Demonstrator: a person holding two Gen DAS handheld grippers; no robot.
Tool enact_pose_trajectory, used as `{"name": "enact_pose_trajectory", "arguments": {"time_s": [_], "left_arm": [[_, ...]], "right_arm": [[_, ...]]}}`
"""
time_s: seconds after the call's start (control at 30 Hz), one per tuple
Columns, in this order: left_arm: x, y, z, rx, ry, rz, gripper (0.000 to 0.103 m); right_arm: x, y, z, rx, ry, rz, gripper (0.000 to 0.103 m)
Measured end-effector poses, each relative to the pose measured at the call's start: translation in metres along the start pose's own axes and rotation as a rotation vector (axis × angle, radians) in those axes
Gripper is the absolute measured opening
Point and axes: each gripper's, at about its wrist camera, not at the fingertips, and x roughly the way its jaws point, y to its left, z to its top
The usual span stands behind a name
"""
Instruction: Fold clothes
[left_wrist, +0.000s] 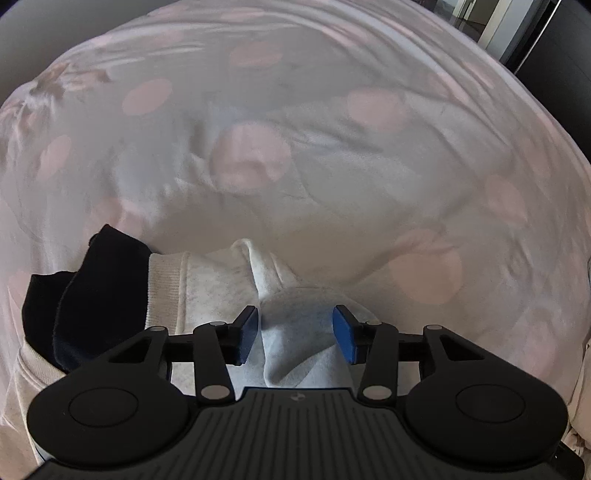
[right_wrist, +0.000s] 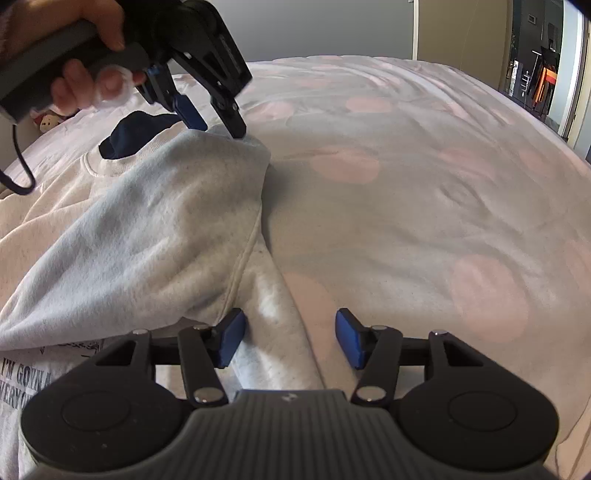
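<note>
A light grey sweatshirt lies on the bed, one side folded over, with printed lettering at the lower left. A dark navy garment shows beside its ribbed collar. My left gripper points steeply down onto the fold's far corner. A soft hump of the sweatshirt sits between its parted blue pads, unpinched. From the right wrist view, the left gripper rests its tips on that corner. My right gripper is open over the near edge, cloth lying under its left pad.
The bed cover is white with large pink dots and stretches away to the right of the sweatshirt. A person's hand holds the left gripper's handle. A small soft toy sits at the far left; a doorway shows beyond the bed.
</note>
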Motion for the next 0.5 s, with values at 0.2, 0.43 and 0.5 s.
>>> {"name": "enact_pose_trajectory", "arguments": {"time_s": [0.2,0.43,0.5], "left_arm": [[-0.011,-0.011,0.013,0.062,-0.100,-0.072,0.001],[-0.009,-0.014,0.039,0.059,-0.140,-0.109,0.001],[0.004,-0.011,0.037,0.026,-0.141,-0.117,0.001]], "right_arm": [[0.000,-0.001,0.000,0.011,-0.004,0.007,0.059],[-0.001,-0.002,-0.002,0.011,0.004,0.005,0.059],[-0.002,-0.002,-0.004,0.007,0.009,0.003,0.059]]}}
